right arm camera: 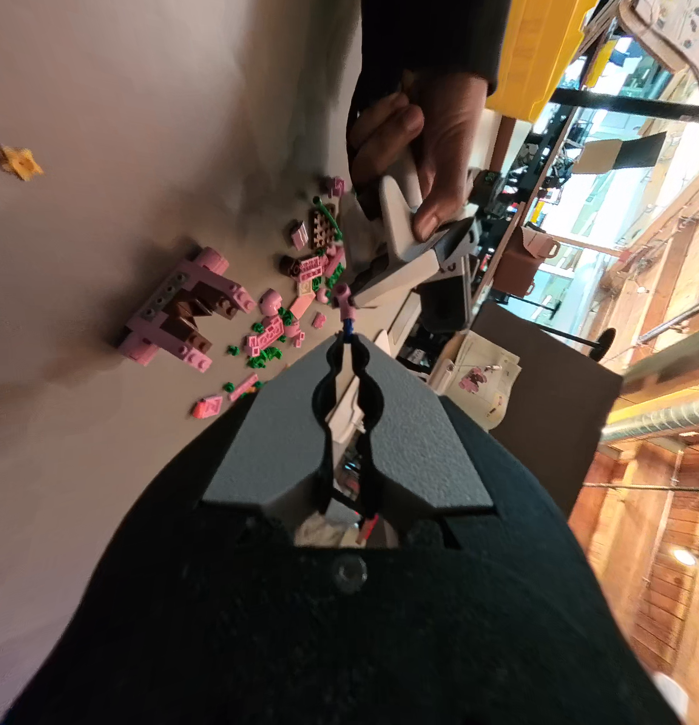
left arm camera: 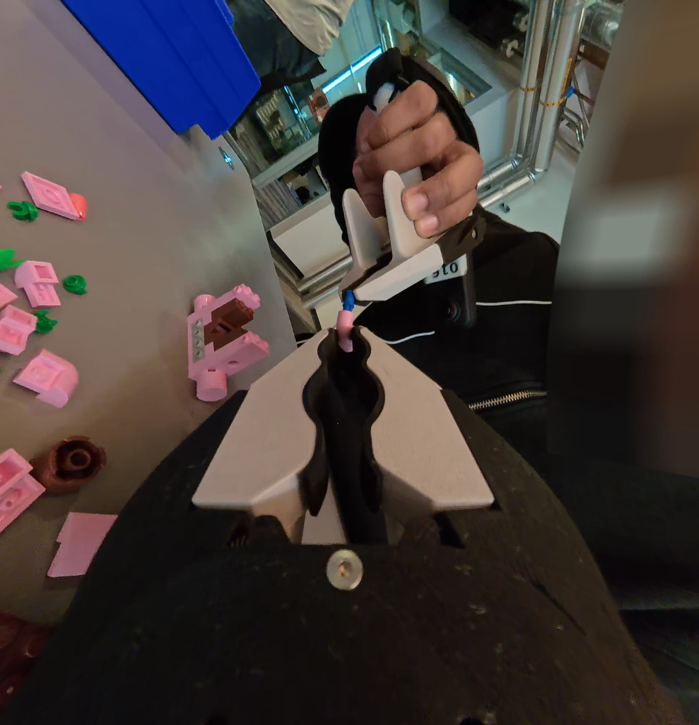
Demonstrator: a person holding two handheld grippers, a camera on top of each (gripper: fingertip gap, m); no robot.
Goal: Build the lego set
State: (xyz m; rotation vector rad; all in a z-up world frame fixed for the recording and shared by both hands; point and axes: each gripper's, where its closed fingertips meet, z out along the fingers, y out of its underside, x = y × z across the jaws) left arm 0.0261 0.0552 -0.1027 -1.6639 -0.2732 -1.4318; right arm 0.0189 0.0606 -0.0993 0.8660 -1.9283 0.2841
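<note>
Both grippers are held up above the table, tip to tip. My left gripper (left arm camera: 344,334) is shut on a small pink connector piece (left arm camera: 344,325). My right gripper (right arm camera: 347,344) is shut on a thin blue pin (right arm camera: 348,328), whose other end sits in the pink piece (right arm camera: 344,304). The right gripper (left arm camera: 349,297) with the blue pin (left arm camera: 348,302) shows in the left wrist view, held by a hand. The left gripper (right arm camera: 349,297) shows in the right wrist view. A partly built pink and brown assembly (left arm camera: 226,345) (right arm camera: 183,310) lies on the table.
Loose pink bricks (left arm camera: 45,378), green leaf pieces (left arm camera: 75,283) and a brown round piece (left arm camera: 71,463) are scattered on the grey table (left arm camera: 143,235). A blue bin (left arm camera: 171,59) stands at the back. In the right wrist view there are a yellow bin (right arm camera: 536,51), a booklet (right arm camera: 481,380) and an orange scrap (right arm camera: 20,163). Left and right tips are no more than a few centimetres apart.
</note>
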